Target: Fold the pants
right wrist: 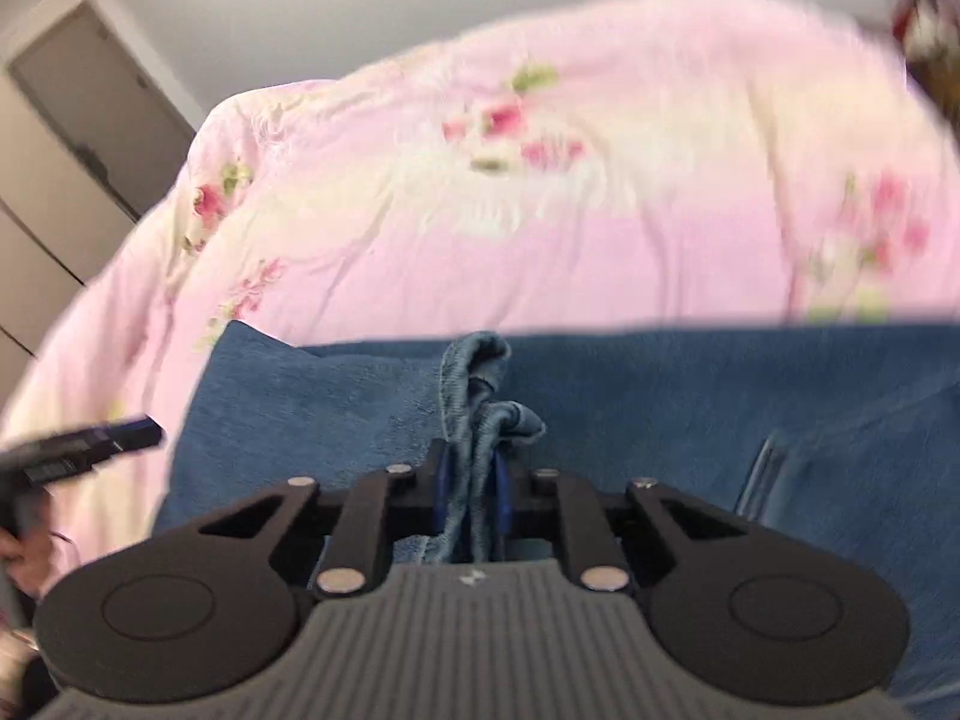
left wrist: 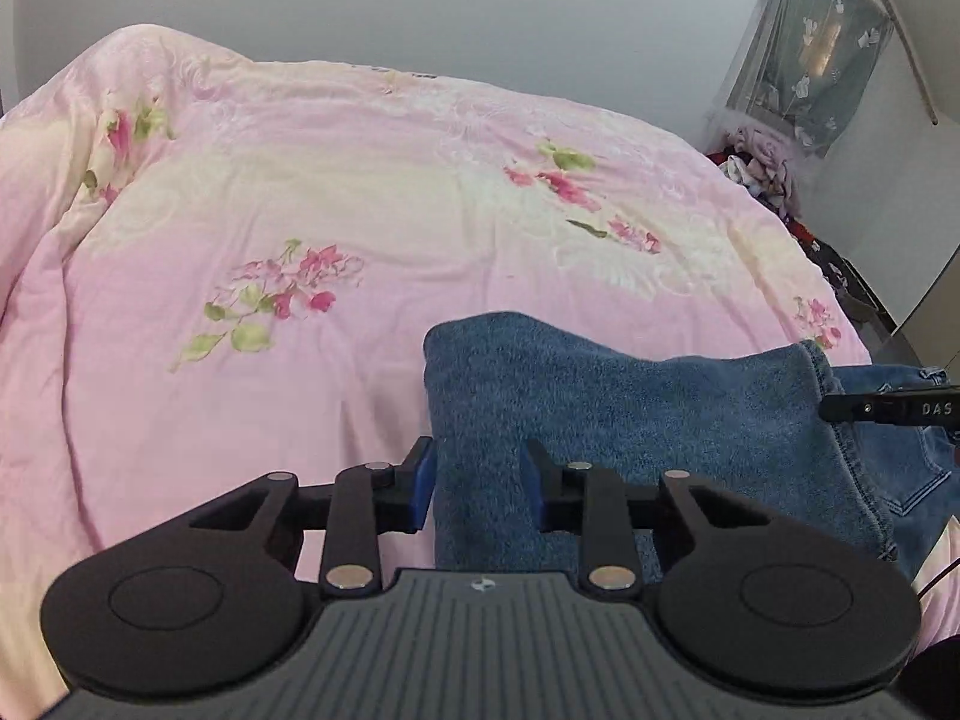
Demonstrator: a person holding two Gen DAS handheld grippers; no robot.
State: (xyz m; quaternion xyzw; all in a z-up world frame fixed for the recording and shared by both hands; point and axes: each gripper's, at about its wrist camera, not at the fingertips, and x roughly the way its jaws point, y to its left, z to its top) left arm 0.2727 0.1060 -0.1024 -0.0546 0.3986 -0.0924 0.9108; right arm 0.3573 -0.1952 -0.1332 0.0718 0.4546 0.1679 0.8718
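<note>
Blue denim pants (left wrist: 630,414) lie folded on the pink floral bedspread (left wrist: 300,192), fleecy inner side up. My left gripper (left wrist: 480,483) is open, its jaws astride the pants' left edge, not pinching. My right gripper (right wrist: 471,489) is shut on a bunched hem of the pants (right wrist: 480,384), held above the folded denim (right wrist: 690,420). The right gripper's tip shows at the right edge of the left wrist view (left wrist: 888,408). The left gripper shows at the left of the right wrist view (right wrist: 90,444).
The bedspread (right wrist: 540,180) covers the whole bed. A pile of clothes (left wrist: 762,168) and a grey flowered curtain (left wrist: 804,48) are at the far right. A door (right wrist: 102,102) stands at the left. The right wrist view is motion-blurred.
</note>
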